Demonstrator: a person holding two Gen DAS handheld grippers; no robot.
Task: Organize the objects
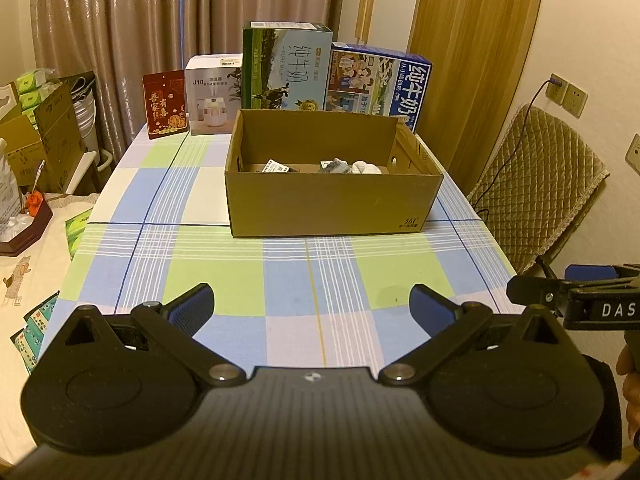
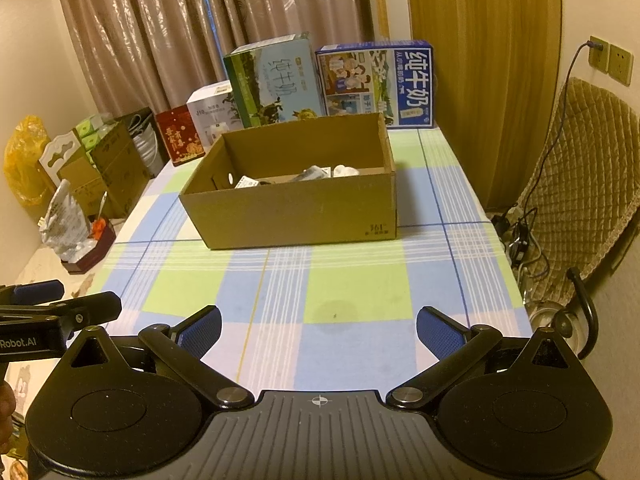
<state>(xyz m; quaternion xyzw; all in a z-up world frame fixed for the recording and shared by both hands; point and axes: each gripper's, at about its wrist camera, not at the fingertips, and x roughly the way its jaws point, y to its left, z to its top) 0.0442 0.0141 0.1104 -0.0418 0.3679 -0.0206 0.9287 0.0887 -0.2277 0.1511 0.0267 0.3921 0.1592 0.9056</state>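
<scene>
An open brown cardboard box [image 1: 332, 206] [image 2: 296, 212] stands mid-table on the checked cloth. Inside it lie several small items: a white packet [image 1: 276, 167] [image 2: 245, 182], a grey packet [image 1: 334, 166] [image 2: 310, 174] and a white crumpled piece [image 1: 366, 168] [image 2: 344, 170]. My left gripper [image 1: 312, 306] hangs open over the near part of the table, nothing between its blue pads. My right gripper [image 2: 319, 330] is open too and holds nothing, well short of the box. Each gripper shows at the edge of the other's view.
Behind the box stand a red carton [image 1: 165, 104], a white humidifier box [image 1: 213, 94], a green milk carton [image 1: 286, 66] and a blue milk carton [image 1: 378, 82]. A quilted chair [image 1: 552, 184] is at the right. Cardboard boxes [image 1: 36, 144] and clutter sit left of the table.
</scene>
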